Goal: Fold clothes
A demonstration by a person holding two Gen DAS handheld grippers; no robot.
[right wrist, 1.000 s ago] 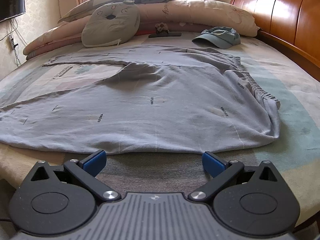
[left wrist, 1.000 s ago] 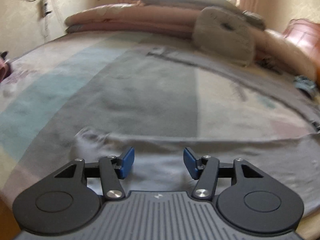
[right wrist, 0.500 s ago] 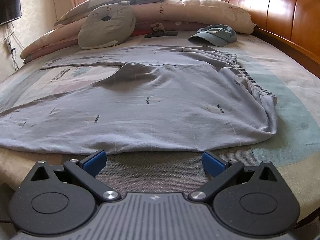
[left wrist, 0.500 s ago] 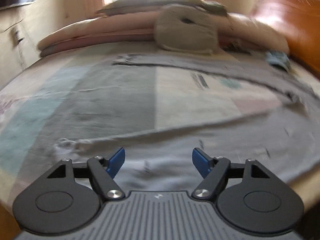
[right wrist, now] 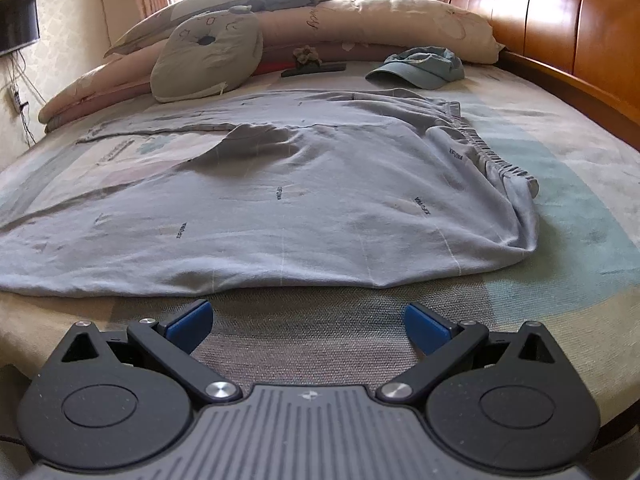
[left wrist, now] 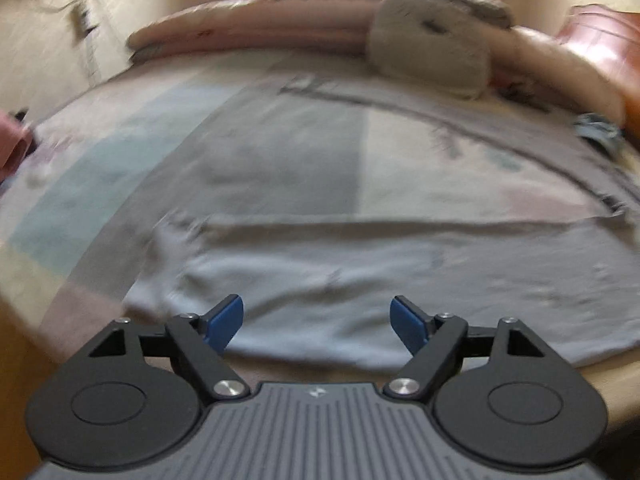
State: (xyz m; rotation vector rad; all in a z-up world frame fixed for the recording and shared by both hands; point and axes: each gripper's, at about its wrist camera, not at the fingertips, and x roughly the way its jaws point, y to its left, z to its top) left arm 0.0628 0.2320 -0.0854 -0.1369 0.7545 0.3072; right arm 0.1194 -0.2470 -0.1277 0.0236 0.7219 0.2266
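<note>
My left gripper (left wrist: pixel 318 322) is opening its jaws above the grey trousers' (right wrist: pixel 280 208) leg end, gripping nothing. My right gripper (right wrist: pixel 308 326) is hovering wide open, empty, just short of the trousers lying spread across the bed (right wrist: pixel 560 160).

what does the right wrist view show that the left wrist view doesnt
Only the right wrist view shows the trousers' elastic waistband, a wall screen and the right gripper, open over bare bedspread. Only the left wrist view shows the left gripper, its jaws opening with nothing between them, above a trouser leg end. Both show the grey trousers, round cushion and blue cap.
</note>
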